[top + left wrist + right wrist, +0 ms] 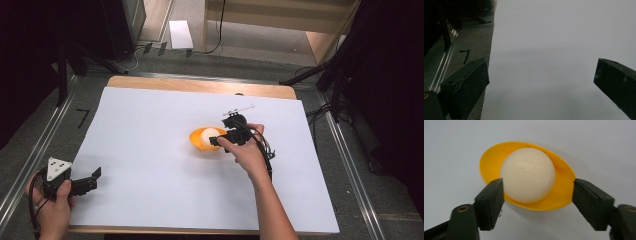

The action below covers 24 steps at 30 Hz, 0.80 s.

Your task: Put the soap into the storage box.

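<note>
A pale cream ball with a smooth matte skin sits in a shallow bright-orange plastic bowl, and the bowl rests on the white sheet covering the wooden worktop, just right of the sheet's centre in the high view. The right gripper is brought up to the bowl from about 4 o'clock, its black fingers set roughly half open on either side of the bowl's near edge. In the right gripper view the one at 9 o'clock lies against the rim and close to the ball, while the one at 3 o'clock stands just at the rim's outer edge. Neither clearly presses on anything, so I judge that nothing is held.

The left gripper waits near the worktop's corner at 7 o'clock, well apart from the bowl, held in the person's left hand. Its fingers stand wide open over bare white sheet, with nothing between them.

As for progress, the ball looks settled in the bowl, so the placing seems done. What appears left is for the right gripper to draw clear of the bowl, or, if the work is to lift bowl or ball, to close and take hold; the pictures do not decide between these.
</note>
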### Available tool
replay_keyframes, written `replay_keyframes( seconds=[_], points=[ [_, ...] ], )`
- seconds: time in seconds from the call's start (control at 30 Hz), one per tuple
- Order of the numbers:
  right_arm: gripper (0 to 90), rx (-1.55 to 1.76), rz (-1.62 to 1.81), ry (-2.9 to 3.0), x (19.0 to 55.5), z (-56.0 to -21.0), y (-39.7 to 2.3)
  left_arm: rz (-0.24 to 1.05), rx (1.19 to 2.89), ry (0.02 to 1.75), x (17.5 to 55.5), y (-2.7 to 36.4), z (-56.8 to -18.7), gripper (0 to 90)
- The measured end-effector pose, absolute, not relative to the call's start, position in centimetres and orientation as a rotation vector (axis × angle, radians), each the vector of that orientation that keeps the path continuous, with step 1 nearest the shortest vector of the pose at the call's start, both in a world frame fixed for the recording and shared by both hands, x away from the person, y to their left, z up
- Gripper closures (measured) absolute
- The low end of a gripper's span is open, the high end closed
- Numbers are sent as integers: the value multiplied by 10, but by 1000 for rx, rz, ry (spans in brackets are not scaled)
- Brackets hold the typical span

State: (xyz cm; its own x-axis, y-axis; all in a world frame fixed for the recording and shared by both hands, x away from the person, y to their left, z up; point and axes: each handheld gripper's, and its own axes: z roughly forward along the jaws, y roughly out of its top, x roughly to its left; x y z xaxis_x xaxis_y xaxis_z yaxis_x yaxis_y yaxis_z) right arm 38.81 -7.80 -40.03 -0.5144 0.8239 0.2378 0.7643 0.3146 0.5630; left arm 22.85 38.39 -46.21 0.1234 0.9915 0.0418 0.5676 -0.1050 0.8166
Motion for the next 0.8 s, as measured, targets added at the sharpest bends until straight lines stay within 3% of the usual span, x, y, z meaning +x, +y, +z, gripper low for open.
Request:
replay_keyframes(
  seconds=[0.23,0.8],
  points=[
    [139,1484,988,2444,375,-399,-93,837,1755,1515,228,384,-462,3],
    [57,1521,1006,2399,356,-408,-133,846,1757,1515,228,383,-462,3]
  ],
)
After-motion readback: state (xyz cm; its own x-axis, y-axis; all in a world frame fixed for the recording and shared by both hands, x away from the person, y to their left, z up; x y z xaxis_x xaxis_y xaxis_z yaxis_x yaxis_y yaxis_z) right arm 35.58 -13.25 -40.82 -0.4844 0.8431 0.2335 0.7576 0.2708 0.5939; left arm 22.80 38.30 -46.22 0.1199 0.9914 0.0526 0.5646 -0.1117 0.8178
